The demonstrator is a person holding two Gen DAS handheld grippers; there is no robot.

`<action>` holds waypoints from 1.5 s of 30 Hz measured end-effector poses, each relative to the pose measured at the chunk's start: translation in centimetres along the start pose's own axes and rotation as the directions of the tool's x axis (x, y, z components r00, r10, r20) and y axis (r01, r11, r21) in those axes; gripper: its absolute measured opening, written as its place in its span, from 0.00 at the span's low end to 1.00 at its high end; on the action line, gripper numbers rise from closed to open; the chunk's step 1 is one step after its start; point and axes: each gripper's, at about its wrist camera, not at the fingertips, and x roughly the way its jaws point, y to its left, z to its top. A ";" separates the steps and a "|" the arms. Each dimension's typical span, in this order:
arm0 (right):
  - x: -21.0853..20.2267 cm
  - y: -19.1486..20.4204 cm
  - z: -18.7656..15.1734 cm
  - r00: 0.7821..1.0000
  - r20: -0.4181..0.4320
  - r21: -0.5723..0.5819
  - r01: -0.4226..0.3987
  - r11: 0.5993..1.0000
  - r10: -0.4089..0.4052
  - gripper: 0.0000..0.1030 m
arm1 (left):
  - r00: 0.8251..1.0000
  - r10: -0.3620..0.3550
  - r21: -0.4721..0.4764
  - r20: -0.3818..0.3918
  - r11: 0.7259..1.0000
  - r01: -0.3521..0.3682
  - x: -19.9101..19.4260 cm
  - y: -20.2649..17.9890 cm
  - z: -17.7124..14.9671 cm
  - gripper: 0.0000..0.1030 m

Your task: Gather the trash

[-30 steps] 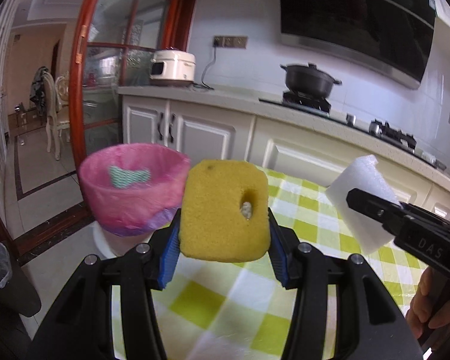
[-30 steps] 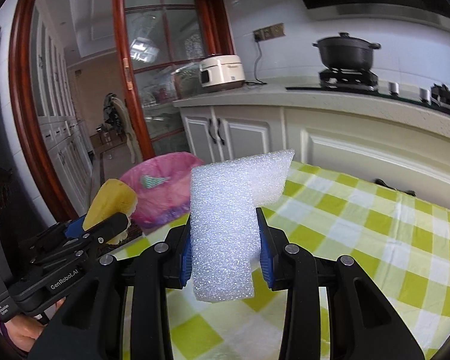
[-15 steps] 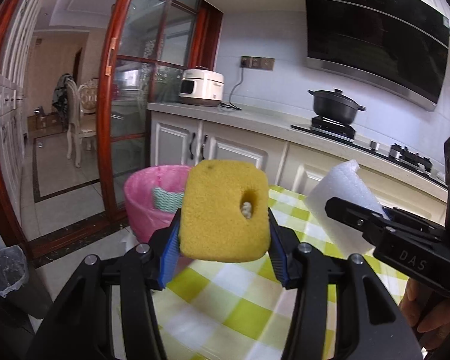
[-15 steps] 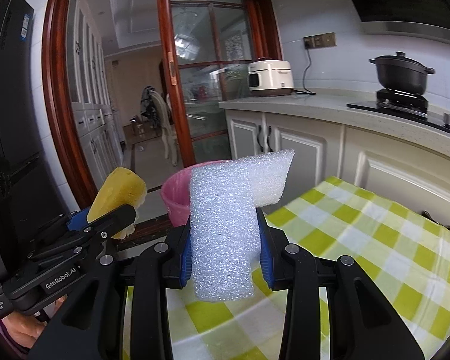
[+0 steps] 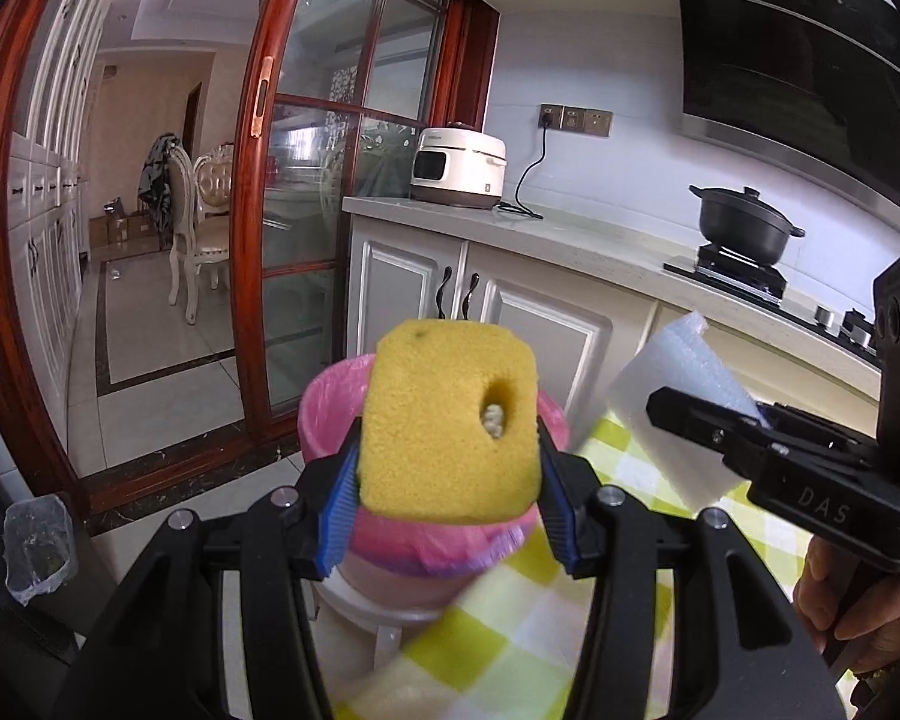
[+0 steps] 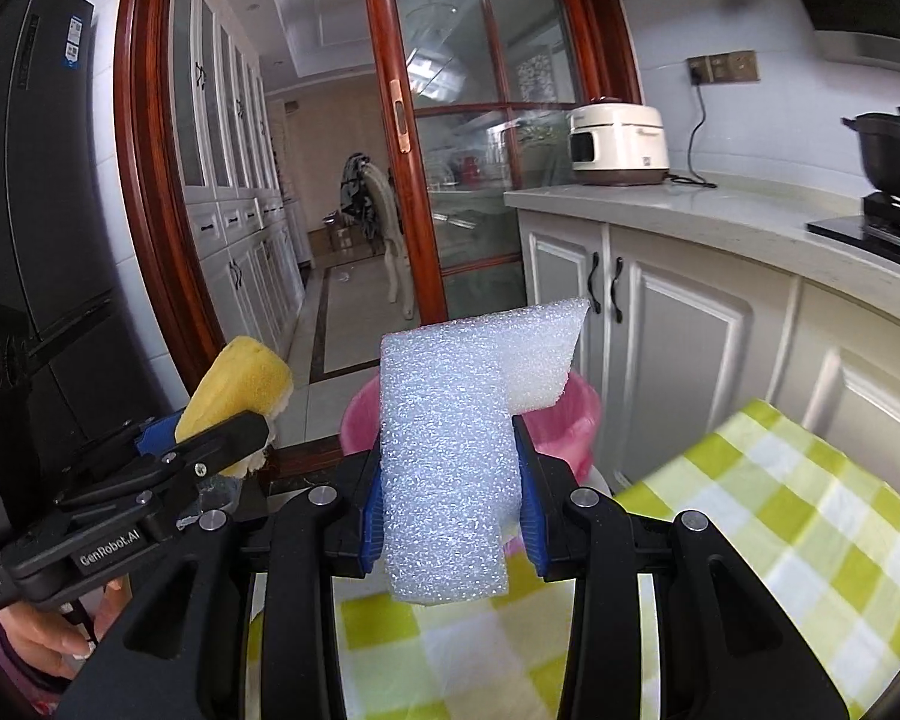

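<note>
The left gripper [image 5: 447, 483] clenched a porous yellow sponge block [image 5: 450, 420] with a round hole; the right gripper [image 6: 450, 516] grasped a bubbly white L-shaped foam piece [image 6: 450, 450]. Both hovered before the pink-lined round bin [image 6: 579, 426].

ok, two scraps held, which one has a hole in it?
The yellow sponge in the left gripper: round hole near its right edge. The white foam piece in the right gripper shows none.

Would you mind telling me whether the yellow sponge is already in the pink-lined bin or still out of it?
Out. The yellow sponge is clamped between the left tongs, in front of the pink-lined bin.
</note>
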 end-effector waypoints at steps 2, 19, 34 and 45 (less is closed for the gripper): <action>1.5 -0.6 0.8 1.000 -0.007 0.005 -0.014 1.000 0.014 0.34 | 1.000 0.009 -0.009 -0.002 1.000 -0.009 1.4 0.6 0.6 0.49; 12.0 -4.6 3.6 0.989 -0.061 0.071 -0.132 0.989 0.136 0.35 | 0.999 0.025 -0.041 -0.048 0.999 -0.027 11.9 4.1 3.6 0.57; 13.5 -5.9 3.3 0.985 -0.072 0.076 -0.149 0.986 0.154 0.53 | 0.996 0.063 -0.085 -0.058 0.994 -0.068 12.0 6.6 2.3 0.87; 3.9 -3.4 3.4 0.999 0.021 0.038 -0.037 0.999 0.036 0.76 | 0.990 0.139 -0.003 0.007 0.990 -0.139 3.9 3.1 3.3 0.95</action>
